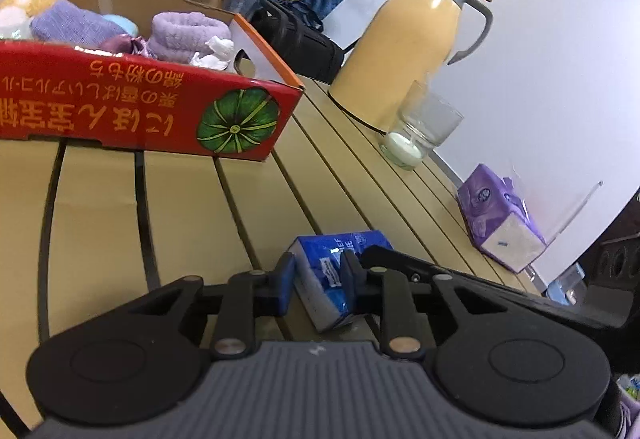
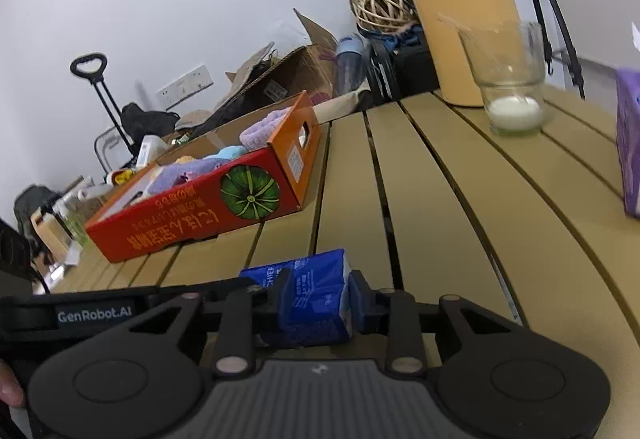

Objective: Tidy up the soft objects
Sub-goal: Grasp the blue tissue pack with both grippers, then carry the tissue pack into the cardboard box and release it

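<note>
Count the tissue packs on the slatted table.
2. The blue tissue pack sits at the near edge, clamped by both the left gripper and right gripper. The purple tissue pack lies at the table's right edge beyond it.

Both views are evenly and softly lit, bright against the white wall point(image 1: 540, 51), with only faint shadows on the slatted table point(image 2: 420, 199). Glare streaks the yellow jug point(image 1: 404, 39). Fisheye distortion bends the slats and darkens the corners. In the right view, the glass point(image 2: 512, 87) at upper right is motion-blurred.
</note>
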The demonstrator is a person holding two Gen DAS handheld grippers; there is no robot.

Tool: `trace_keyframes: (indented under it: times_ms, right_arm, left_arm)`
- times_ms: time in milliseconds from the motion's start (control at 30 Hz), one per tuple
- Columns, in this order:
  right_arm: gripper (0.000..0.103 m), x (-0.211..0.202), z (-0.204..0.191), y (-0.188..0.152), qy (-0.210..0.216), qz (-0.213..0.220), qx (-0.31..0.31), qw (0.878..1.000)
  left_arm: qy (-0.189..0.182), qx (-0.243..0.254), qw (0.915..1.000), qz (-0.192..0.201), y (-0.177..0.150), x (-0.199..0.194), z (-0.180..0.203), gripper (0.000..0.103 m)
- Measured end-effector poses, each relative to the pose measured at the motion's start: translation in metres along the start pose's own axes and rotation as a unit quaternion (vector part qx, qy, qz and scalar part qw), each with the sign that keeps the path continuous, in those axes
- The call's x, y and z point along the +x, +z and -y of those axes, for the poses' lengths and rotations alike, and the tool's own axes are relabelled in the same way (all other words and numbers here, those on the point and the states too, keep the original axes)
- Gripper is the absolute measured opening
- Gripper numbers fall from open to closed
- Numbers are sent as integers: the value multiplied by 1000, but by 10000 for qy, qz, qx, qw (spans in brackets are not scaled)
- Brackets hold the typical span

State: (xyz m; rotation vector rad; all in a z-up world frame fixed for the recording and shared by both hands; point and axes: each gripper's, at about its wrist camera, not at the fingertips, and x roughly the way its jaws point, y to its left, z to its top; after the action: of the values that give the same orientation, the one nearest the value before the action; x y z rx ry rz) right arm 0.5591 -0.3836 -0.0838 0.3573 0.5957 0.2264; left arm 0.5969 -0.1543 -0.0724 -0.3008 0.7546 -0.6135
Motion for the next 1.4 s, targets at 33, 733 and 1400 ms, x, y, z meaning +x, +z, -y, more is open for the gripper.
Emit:
trace_keyframes:
  times_ms: [33, 733, 1400]
  right_arm:
    - [28, -1, 1, 0, 3, -7, 13, 10000]
    - [19, -73, -119, 17, 657, 488, -772, 9936]
    - [7, 231, -115, 170, -399, -1580, -1797, 9701]
  left_arm:
    - [-2, -39, 10000, -24, 1, 0, 0, 25]
    - [531, 144, 9904, 1270, -1, -155, 11, 25]
    - [1285, -363, 9896, -529, 199, 72, -131, 25]
